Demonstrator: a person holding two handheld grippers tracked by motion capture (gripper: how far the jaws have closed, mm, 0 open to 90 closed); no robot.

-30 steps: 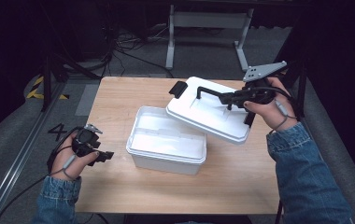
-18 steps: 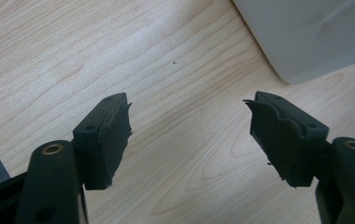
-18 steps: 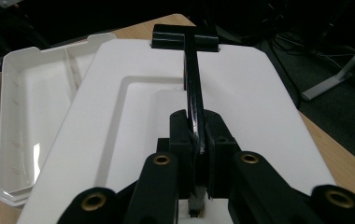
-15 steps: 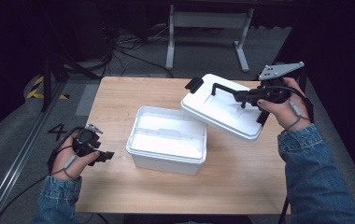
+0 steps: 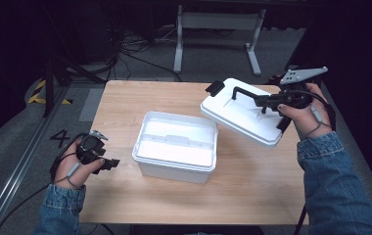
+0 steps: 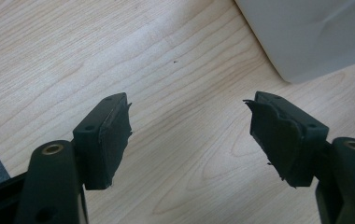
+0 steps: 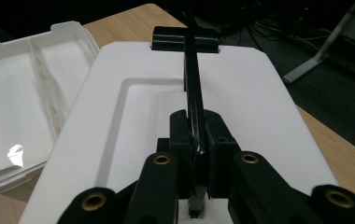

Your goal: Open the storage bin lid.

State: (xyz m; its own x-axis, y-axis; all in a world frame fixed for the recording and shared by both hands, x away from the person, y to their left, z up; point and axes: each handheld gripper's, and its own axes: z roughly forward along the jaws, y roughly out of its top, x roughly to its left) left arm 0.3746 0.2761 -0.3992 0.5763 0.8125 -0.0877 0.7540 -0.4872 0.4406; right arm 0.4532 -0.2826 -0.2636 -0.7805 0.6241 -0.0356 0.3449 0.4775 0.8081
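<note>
A white open box stands in the middle of the wooden table, and its inner tray lies bare. The white lid hangs tilted above the table's right part, off the box. My right gripper is shut on the lid's black handle, which runs to a black latch at the lid's far edge. My left gripper rests low at the table's left edge, left of the box. It stands open over bare wood, a corner of the box beyond it.
The table has free wood on its left and front. Beyond its far edge a grey metal stand and cables lie on the dark floor. A rail runs along the floor on the left.
My right gripper has carried the lid to the right and a little away from the box. The left gripper has stayed where it was.
</note>
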